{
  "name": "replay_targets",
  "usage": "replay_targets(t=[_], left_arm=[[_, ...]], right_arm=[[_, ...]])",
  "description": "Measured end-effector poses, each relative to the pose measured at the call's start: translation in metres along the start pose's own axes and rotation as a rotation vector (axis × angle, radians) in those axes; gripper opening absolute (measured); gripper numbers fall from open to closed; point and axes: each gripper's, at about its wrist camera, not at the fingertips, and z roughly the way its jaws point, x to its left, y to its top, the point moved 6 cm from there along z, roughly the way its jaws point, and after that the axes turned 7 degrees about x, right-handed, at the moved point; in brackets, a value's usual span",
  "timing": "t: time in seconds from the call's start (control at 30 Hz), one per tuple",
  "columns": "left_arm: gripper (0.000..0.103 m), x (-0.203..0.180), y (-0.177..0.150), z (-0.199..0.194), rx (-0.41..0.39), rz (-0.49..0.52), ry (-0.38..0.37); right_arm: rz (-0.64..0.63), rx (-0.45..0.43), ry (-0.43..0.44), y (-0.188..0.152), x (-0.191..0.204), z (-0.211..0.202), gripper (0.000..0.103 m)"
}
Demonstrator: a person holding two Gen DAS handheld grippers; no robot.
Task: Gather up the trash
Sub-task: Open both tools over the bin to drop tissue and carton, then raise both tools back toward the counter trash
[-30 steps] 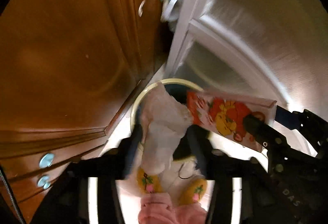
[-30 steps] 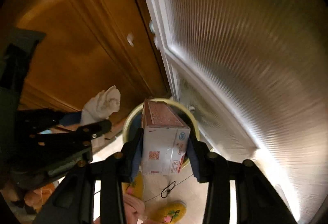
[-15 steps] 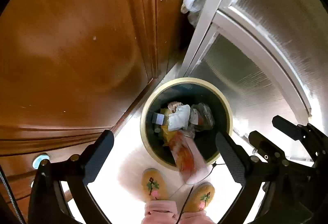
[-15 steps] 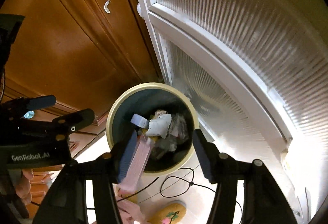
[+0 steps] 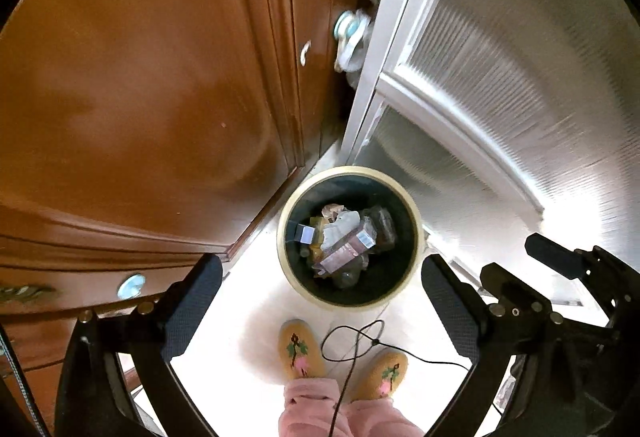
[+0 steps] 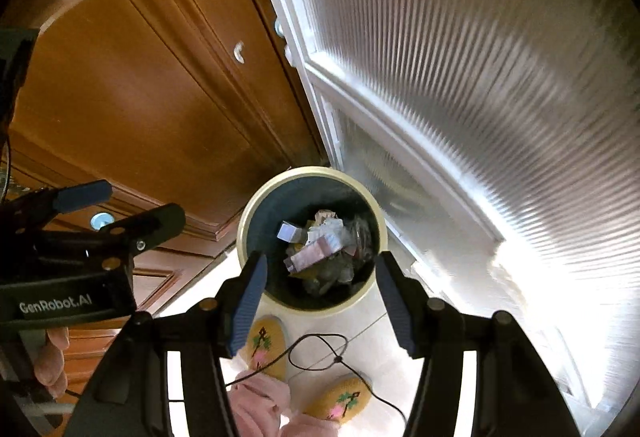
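A round cream-rimmed trash bin stands on the floor in the corner between a wooden cabinet and a glass door. Inside lie a pink carton, crumpled white tissue and other wrappers. My left gripper is open and empty, high above the bin. My right gripper is open and empty, also above the bin. The right gripper shows at the right of the left wrist view; the left one shows at the left of the right wrist view.
A brown wooden cabinet with round knobs is on the left. A white-framed ribbed glass door is on the right. The person's yellow slippers and a thin black cable lie on the pale floor before the bin.
Both grippers opened and dropped their loads: the tissue from the left, the carton from the right. Both now lie in the bin, and the grippers have risen higher above it.
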Motion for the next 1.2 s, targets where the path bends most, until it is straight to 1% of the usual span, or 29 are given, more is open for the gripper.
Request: replay_targets(t=[0.1, 0.2, 0.3, 0.5, 0.53, 0.57, 0.73, 0.83, 0.9, 1.1, 1.2], left_arm=[[0.099, -0.003, 0.0, -0.041, -0.024, -0.005, -0.006], [0.099, -0.002, -0.001, -0.08, -0.043, -0.016, -0.015], [0.099, -0.005, 0.0, -0.127, -0.073, -0.019, -0.028], [0.099, -0.02, 0.005, -0.231, -0.161, 0.009, -0.018], [0.099, -0.022, 0.006, -0.241, -0.17, 0.013, -0.016], [0.099, -0.026, 0.008, -0.264, -0.192, 0.021, -0.014], [0.099, -0.038, 0.017, -0.345, -0.283, 0.039, 0.009], [0.099, -0.042, 0.023, -0.384, -0.338, 0.042, 0.019], [0.099, -0.045, 0.027, -0.418, -0.39, 0.046, 0.03], [0.099, -0.054, 0.042, -0.481, -0.511, 0.078, 0.073], [0.099, -0.055, 0.054, -0.503, -0.543, 0.088, 0.083]], right_arm=[[-0.008, -0.022, 0.002, 0.003, 0.005, -0.03, 0.057], [-0.008, -0.047, 0.009, 0.006, 0.01, -0.074, 0.057], [-0.006, -0.071, 0.017, 0.008, 0.016, -0.112, 0.057], [-0.024, -0.142, 0.035, 0.013, 0.029, -0.207, 0.057], [-0.028, -0.153, 0.034, 0.014, 0.031, -0.219, 0.057], [-0.034, -0.171, 0.032, 0.015, 0.033, -0.234, 0.057], [-0.066, -0.276, 0.026, 0.023, 0.037, -0.314, 0.057], [-0.095, -0.35, 0.021, 0.028, 0.038, -0.359, 0.057], [-0.112, -0.405, 0.023, 0.034, 0.038, -0.384, 0.057], [-0.13, -0.509, 0.039, 0.062, 0.031, -0.443, 0.057], [-0.13, -0.526, 0.067, 0.077, 0.028, -0.465, 0.057]])
